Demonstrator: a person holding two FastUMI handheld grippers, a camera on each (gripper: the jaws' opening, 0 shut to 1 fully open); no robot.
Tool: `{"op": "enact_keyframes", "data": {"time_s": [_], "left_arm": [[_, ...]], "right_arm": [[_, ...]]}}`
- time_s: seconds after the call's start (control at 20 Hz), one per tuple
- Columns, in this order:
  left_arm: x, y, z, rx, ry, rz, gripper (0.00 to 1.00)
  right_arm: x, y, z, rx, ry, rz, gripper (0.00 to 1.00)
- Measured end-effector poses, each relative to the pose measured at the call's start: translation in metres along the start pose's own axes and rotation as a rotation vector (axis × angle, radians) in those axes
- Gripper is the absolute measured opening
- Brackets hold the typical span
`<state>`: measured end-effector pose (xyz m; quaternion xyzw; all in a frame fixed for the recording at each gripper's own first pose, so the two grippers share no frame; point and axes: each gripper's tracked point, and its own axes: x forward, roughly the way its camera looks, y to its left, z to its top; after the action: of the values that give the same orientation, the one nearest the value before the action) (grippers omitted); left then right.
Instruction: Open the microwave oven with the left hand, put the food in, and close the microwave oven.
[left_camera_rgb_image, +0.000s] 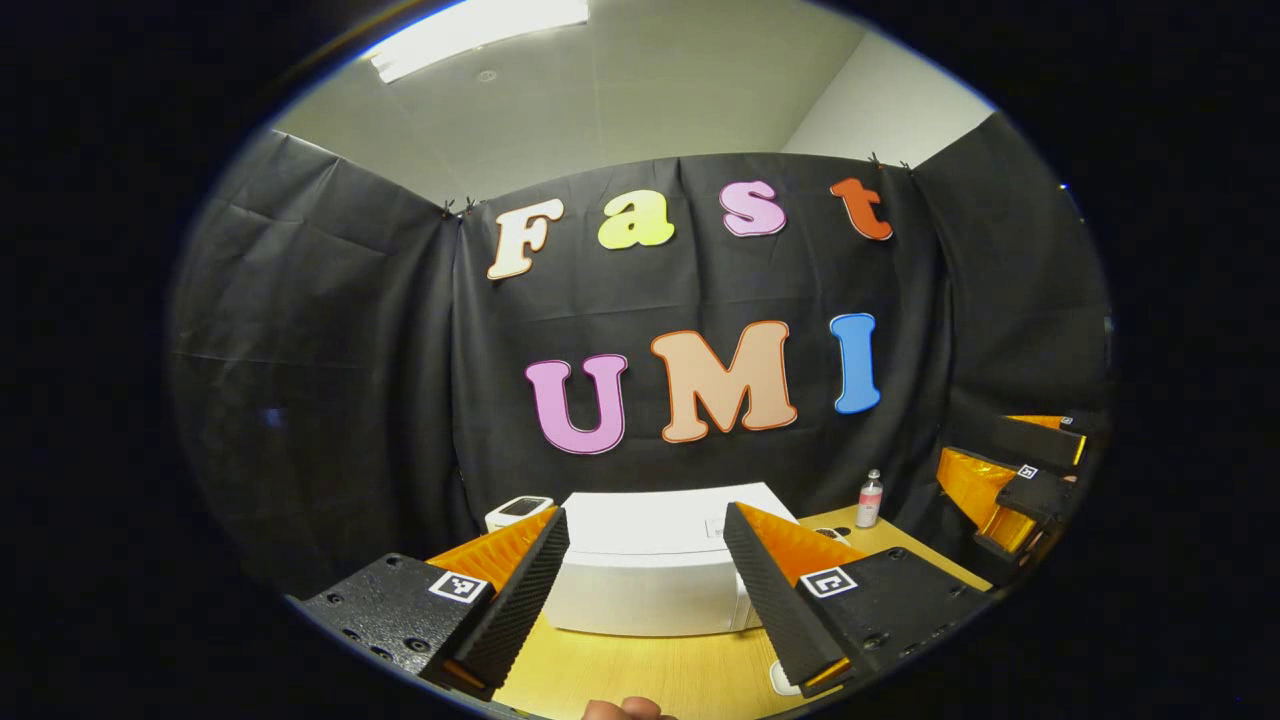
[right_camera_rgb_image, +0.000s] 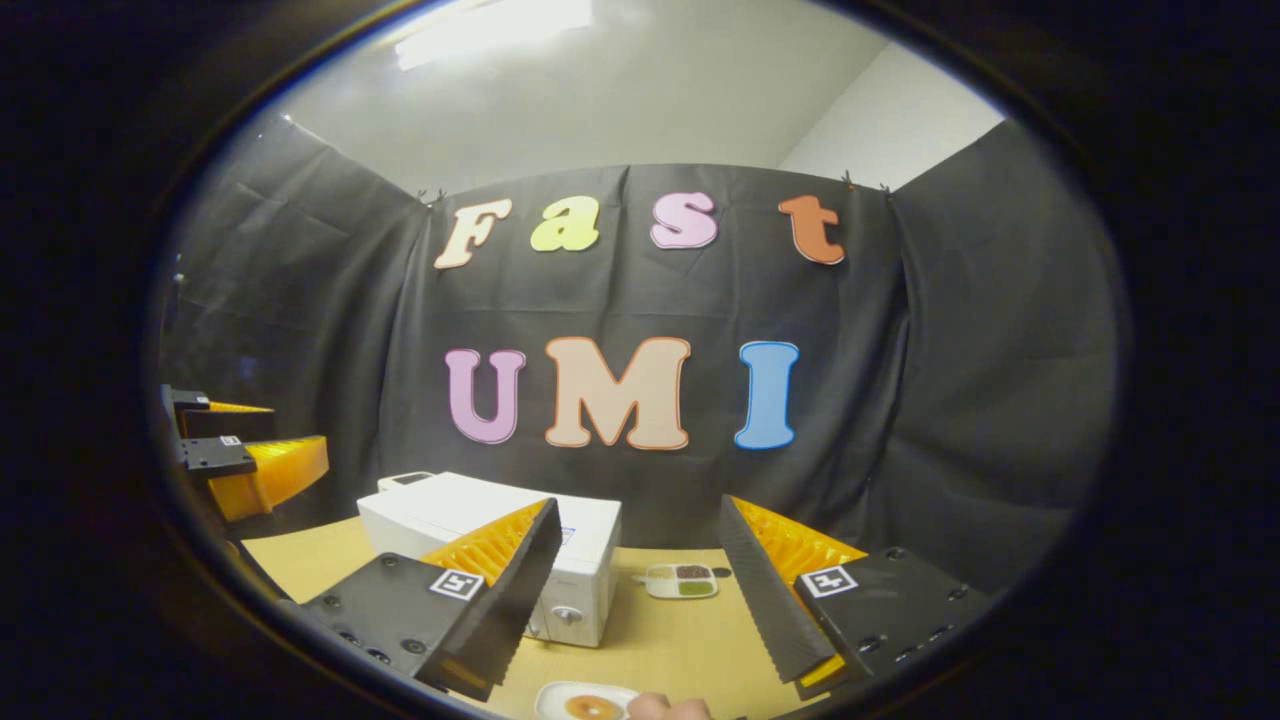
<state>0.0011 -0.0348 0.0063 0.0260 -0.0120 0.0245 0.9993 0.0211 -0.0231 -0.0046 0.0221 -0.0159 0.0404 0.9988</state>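
Note:
The white microwave oven (left_camera_rgb_image: 655, 535) stands on the wooden table (left_camera_rgb_image: 640, 665) straight ahead of my left gripper (left_camera_rgb_image: 645, 605), its door shut. The left gripper is open and hangs above the table in front of the oven, holding nothing. In the right gripper view the microwave oven (right_camera_rgb_image: 470, 505) sits left of centre, partly behind my left finger. My right gripper (right_camera_rgb_image: 635, 605) is open and holds nothing. Below it, at the near table edge, lies a white plate with a round brown piece of food (right_camera_rgb_image: 590, 706). A person's fingertip (right_camera_rgb_image: 668, 708) touches the plate's right side.
A small white tray with dark and green fillings (right_camera_rgb_image: 681, 580) lies right of the microwave. A small bottle (left_camera_rgb_image: 870, 498) stands at the back right, and a white device (left_camera_rgb_image: 518, 510) sits behind the oven's left corner. The other gripper (left_camera_rgb_image: 1010, 480) shows at the far right.

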Motion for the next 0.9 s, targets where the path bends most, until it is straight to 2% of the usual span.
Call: {"op": "enact_keyframes", "data": {"time_s": [0.3,0.55,0.65,0.9], "left_arm": [[0.015,-0.004,-0.005,-0.006,0.003,-0.001,0.98],[0.036,-0.016,-0.020,-0.019,0.021,-0.032,0.98],[0.046,-0.022,-0.034,-0.008,0.031,-0.041,0.98],[0.071,-0.054,-0.090,0.008,0.118,-0.097,1.00]], "right_arm": [[0.012,-0.005,-0.002,-0.003,0.001,-0.011,0.96],[0.010,-0.017,-0.005,-0.013,0.019,-0.039,0.96],[0.007,-0.019,-0.009,-0.008,0.031,-0.045,0.98],[-0.003,-0.028,-0.005,-0.045,0.033,-0.073,0.96]]}}
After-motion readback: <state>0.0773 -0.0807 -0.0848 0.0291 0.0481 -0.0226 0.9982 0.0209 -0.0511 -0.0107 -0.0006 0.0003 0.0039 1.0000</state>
